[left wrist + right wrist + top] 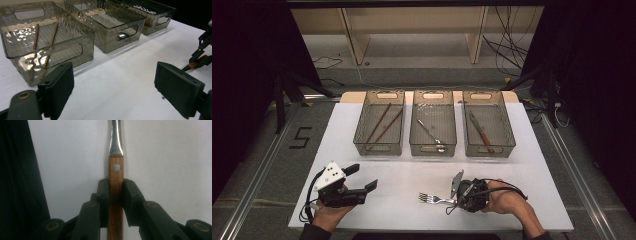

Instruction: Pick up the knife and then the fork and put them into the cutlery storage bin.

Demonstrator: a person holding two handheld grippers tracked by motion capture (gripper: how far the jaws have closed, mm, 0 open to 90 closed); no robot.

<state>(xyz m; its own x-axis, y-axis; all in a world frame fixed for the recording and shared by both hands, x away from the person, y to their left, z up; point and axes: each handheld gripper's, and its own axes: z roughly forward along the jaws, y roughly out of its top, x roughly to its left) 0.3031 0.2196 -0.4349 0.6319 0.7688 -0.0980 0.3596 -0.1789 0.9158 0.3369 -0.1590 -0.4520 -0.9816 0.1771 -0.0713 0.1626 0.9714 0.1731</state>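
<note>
A white tabletop [402, 180] carries three smoky clear plastic bins [433, 131] in a row along its far side. Nearer the person than the middle bin, the wood-handled metal fork [432, 198] lies flat. The right gripper view shows its riveted handle [115, 195] pinched between both jaws of the right gripper [115, 197]. The left gripper [113, 90] hovers with jaws wide, holding nothing, before the bin with two brown chopsticks [42, 45].

Bench [402, 175]: white top, carries three clear bins in a row at its far side.
Left bin [379, 125]: two brown chopsticks [382, 125] lie inside.
Middle bin [433, 125]: one metal spoon [432, 134].
Right bin [488, 125]: one wooden-handled knife [482, 132].
Floor mark [300, 137]: black "5", left of the bench.
</note>
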